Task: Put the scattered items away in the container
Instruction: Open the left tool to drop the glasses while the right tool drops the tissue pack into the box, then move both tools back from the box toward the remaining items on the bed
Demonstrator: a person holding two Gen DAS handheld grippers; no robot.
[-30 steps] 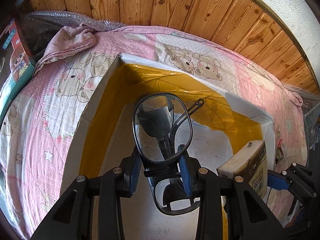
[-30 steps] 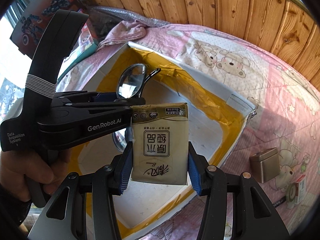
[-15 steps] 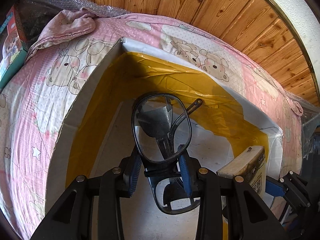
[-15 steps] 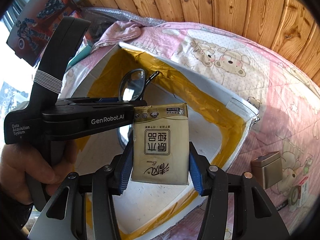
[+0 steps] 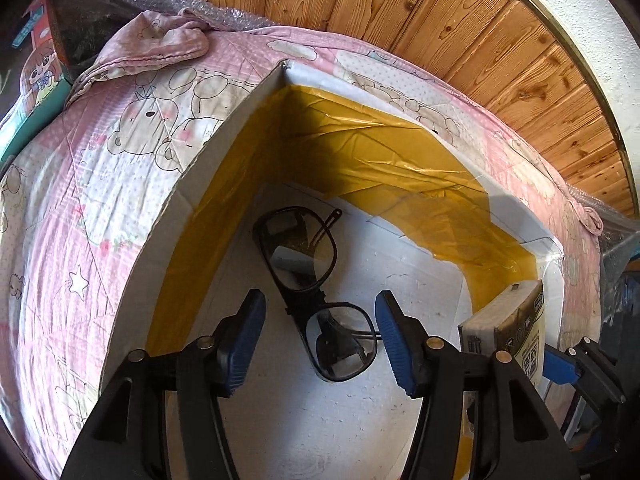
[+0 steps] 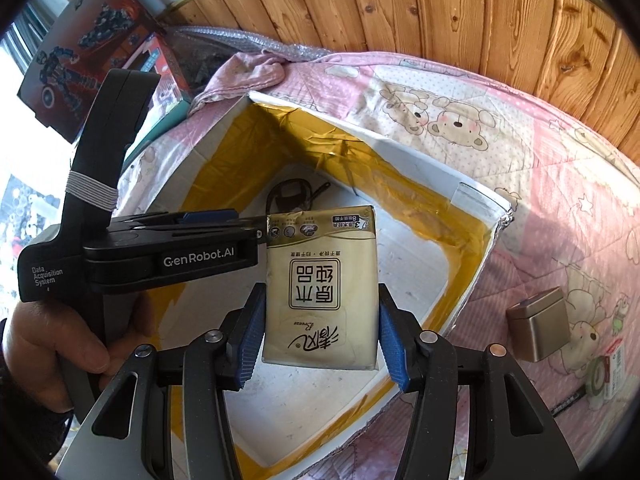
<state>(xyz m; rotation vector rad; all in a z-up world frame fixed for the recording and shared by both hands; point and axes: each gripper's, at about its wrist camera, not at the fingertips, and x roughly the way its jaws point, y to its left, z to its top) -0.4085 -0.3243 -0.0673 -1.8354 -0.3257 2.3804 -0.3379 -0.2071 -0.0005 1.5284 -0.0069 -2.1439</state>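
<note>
**glasses down in box, tissue pack clamped over it**

left claw (image 5: 320,338): blue pads spread wide, nothing between them. it hangs over the open white cardboard box with yellow tape lining (image 5: 208,168). black-framed glasses (image 5: 316,292) lie flat on the white box floor just ahead of the pads, one lens toward the far corner, the other between the pad tips. no contact visible.

right claw (image 6: 320,332): clenched on a beige soft tissue pack with printed label (image 6: 320,292), pads pressing both long sides. pack is held upright above the box interior, not touching the floor. left view shows the same pack at the box's right wall.

right view also shows the left tool's black body crossing in from the left, held by a person's hand (image 6: 56,340).

box sits on a bed with a pink bear-print quilt (image 6: 500,120). outside the box, right of it on the quilt: a small tan metal tin (image 6: 540,328) and a small roll of tape in packaging (image 6: 604,372), both well apart from the box wall. wood panel wall behind.
</note>
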